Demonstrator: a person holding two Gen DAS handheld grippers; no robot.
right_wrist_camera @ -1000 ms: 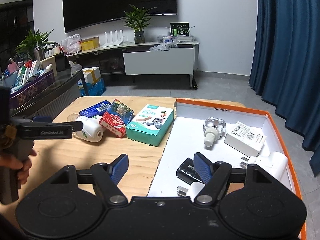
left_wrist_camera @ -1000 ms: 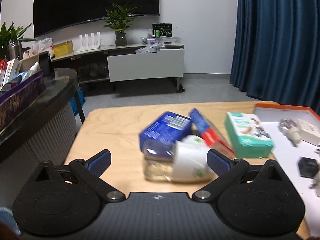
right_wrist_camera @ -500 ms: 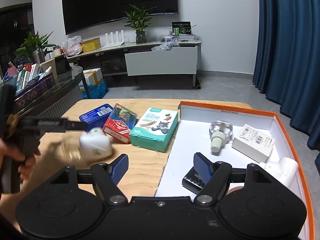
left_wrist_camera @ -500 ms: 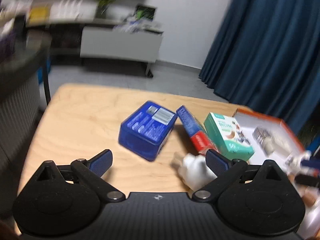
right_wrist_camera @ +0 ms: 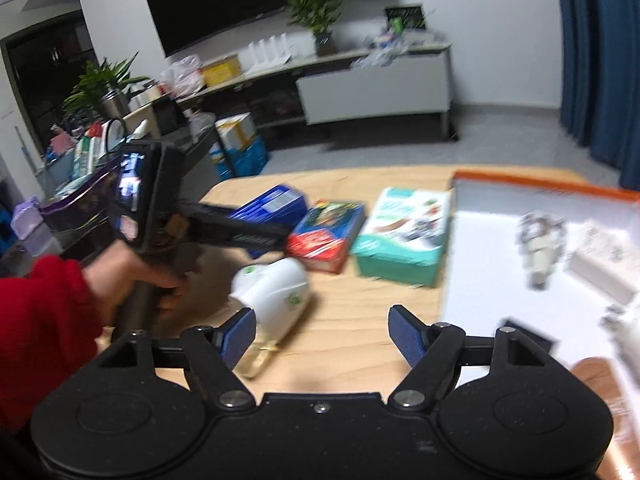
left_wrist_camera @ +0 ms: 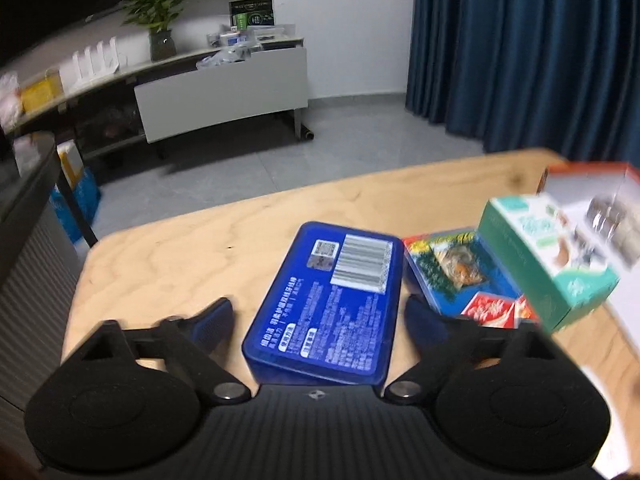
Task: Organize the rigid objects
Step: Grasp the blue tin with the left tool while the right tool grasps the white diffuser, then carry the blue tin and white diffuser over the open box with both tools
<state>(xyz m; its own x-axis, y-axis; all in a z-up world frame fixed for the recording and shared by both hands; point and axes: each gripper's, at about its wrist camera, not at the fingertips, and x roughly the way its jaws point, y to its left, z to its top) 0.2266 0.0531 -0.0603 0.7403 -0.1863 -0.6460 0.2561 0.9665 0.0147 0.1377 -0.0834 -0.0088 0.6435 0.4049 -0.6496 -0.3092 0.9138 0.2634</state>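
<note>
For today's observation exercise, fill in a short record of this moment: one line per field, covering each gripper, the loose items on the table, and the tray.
left gripper: open, jaws either side of the blue box, not closed on it
right gripper: open, empty, above the wooden table
white bottle: lying on its side on the table, near the right gripper's left finger
red box: flat on the table, between blue box and teal box
tray: orange-rimmed, white inside, holds several small items, blurred
</note>
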